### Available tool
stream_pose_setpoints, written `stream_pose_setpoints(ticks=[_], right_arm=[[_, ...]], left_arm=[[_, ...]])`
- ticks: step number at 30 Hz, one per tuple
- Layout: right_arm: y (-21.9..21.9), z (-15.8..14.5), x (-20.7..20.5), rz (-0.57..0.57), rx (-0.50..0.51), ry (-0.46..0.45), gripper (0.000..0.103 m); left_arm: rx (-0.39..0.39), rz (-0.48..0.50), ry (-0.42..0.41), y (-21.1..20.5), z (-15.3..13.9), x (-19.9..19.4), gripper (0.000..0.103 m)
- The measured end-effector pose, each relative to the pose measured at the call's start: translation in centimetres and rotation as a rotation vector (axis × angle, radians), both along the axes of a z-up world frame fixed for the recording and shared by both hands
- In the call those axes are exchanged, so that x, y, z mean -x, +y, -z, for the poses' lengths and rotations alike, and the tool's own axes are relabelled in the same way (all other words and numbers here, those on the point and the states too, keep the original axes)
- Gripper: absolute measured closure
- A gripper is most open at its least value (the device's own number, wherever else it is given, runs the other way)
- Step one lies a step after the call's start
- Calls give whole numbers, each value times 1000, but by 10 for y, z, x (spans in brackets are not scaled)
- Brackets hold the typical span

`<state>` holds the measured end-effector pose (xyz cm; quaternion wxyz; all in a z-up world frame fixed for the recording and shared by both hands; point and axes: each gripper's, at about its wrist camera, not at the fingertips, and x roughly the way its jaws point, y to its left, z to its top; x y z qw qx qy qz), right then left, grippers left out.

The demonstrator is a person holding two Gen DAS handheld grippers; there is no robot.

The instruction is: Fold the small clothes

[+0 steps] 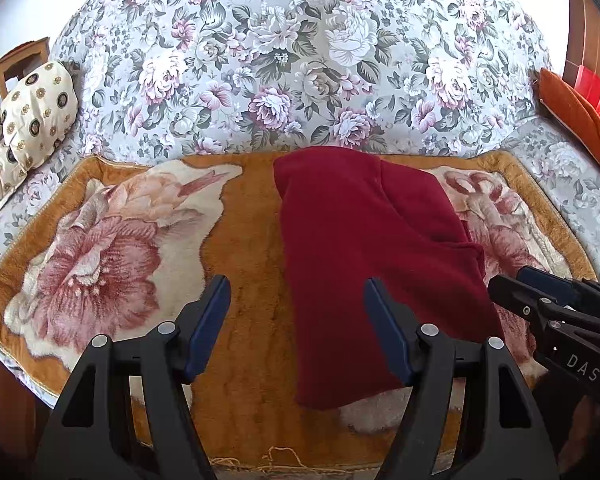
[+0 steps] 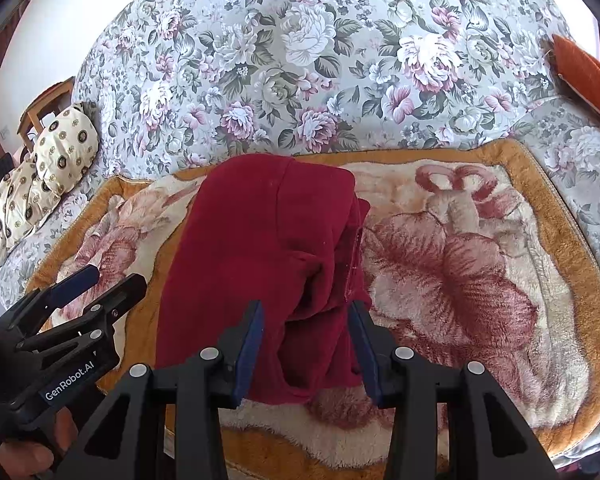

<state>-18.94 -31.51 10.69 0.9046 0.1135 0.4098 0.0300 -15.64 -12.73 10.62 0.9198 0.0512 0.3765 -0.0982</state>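
Observation:
A dark red fleece garment (image 1: 363, 240) lies partly folded on the plush flower blanket (image 1: 244, 216), with a doubled layer along its right side (image 2: 331, 264). My left gripper (image 1: 296, 292) hangs open over the garment's near left edge: its right finger is above the cloth and its left finger above the blanket. My right gripper (image 2: 305, 308) stands open over the near right folds, and the pads do not press on the cloth. Each gripper shows in the other's view: the right gripper (image 1: 515, 280) by the garment's right edge, the left gripper (image 2: 116, 278) by its left edge.
The blanket covers a sofa seat in front of a floral backrest (image 1: 300, 60). A cream patterned cushion (image 1: 32, 112) lies at the left, an orange cushion (image 1: 579, 120) at the right. A hand (image 2: 28, 452) holds the left gripper's handle.

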Motion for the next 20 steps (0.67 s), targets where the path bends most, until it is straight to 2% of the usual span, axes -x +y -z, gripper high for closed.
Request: stream_pose_setpoints(ticks=[9, 15, 20], right_arm=[[4, 0, 4, -3, 4, 1, 61], [6, -1, 5, -8, 4, 0, 61], [4, 0, 0, -2, 2, 8, 61]], left_arm=[[7, 3, -5, 0, -1, 1, 33], [39, -9, -68, 8, -11, 6, 33], [47, -30, -32, 19, -9, -6, 33]])
